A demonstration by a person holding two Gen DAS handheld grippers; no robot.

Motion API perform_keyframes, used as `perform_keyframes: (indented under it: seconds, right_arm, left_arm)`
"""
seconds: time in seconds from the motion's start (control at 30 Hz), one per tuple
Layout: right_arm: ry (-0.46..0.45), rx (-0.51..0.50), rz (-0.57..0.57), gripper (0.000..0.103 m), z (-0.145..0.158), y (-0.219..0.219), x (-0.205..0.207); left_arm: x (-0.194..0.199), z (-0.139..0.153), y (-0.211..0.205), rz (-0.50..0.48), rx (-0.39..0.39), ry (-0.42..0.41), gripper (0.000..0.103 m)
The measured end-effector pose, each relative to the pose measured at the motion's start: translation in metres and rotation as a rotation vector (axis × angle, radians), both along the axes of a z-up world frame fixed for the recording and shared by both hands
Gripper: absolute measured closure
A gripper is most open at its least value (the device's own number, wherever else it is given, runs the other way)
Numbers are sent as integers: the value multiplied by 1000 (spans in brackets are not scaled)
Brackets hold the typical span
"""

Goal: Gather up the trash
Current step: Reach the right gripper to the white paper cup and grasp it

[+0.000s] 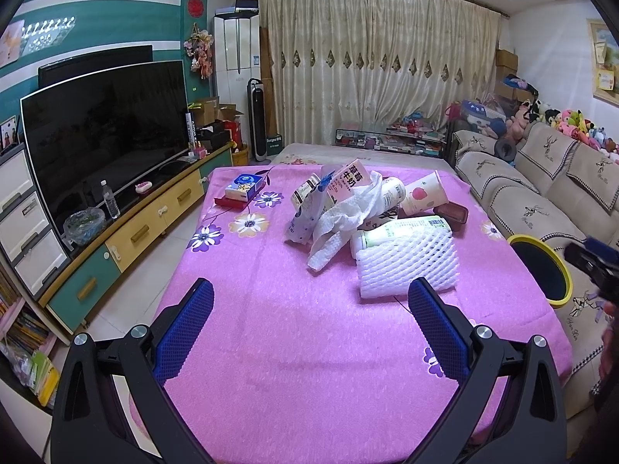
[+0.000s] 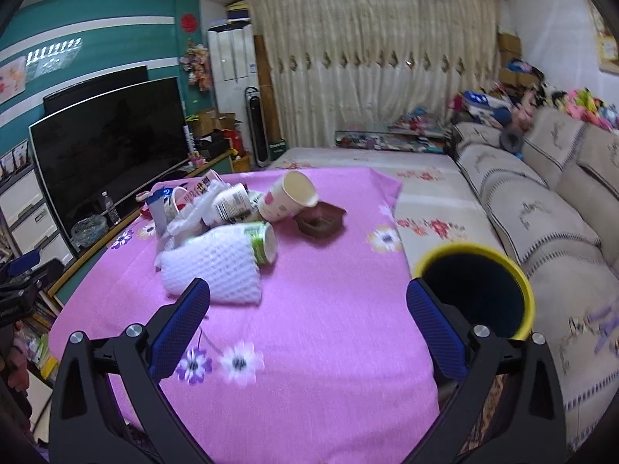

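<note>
Living room. Cream curtains [image 1: 379, 65] span the far wall, top centre. Teal striped wall [image 1: 104, 4] upper left, large dark TV [image 1: 104, 131] on a low cabinet [image 1: 127, 232] below it. Beige sofa [image 1: 541, 185] along the right edge, plush toys [image 1: 576, 123] on its back. Pale tiled floor [image 1: 170, 239].

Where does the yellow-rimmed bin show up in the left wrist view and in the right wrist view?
Left wrist view: the yellow-rimmed bin sits at the right edge, beside the pink cloth's right side, near the sofa.
Right wrist view: the bin sits lower right, just behind the right finger, its dark inside open to the camera.
Shared landmark: the white foam net at the near end of the trash pile, left of the bin in both.
</note>
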State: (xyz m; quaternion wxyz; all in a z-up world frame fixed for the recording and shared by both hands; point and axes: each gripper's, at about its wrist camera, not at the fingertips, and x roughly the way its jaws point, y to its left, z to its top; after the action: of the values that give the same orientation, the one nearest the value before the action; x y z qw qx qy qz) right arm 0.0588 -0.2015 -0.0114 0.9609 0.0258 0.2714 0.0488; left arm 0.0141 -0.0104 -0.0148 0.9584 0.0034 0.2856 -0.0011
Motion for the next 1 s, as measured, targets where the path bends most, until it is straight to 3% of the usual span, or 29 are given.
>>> perform_keyframes:
  seconds: [0.13, 0.17, 0.23, 0.43, 0.6, 0.77, 0.93, 1.0]
  right_arm:
    - [14, -19, 71, 9, -2, 11, 48]
    - [20, -25, 87, 13, -3, 14, 60]
    - [34, -32, 111, 34, -4, 18, 87]
    - [110, -6, 175, 50, -17, 30, 171]
    - [181, 26, 194, 54, -30, 33, 227]
    - [231, 45, 215, 67, -40, 37, 262]
    - [261, 83, 244, 89, -43, 41, 273]
    - [270, 109, 260, 94, -43, 39, 272]
  left_arm:
    - [4, -1, 1, 4, 10, 7, 4]
    - [7, -2, 2, 7, 12, 13, 4]
    - [13, -5, 5, 12, 9, 24, 4]
    - [31, -14, 10, 24, 9, 57, 4]
    - [47, -21, 13, 33, 10, 76, 4]
    - [59, -25, 12, 34, 14, 85, 4]
    - [66, -29, 8, 23, 19, 90, 4]
    - [69, -30, 6, 14, 16, 95, 4]
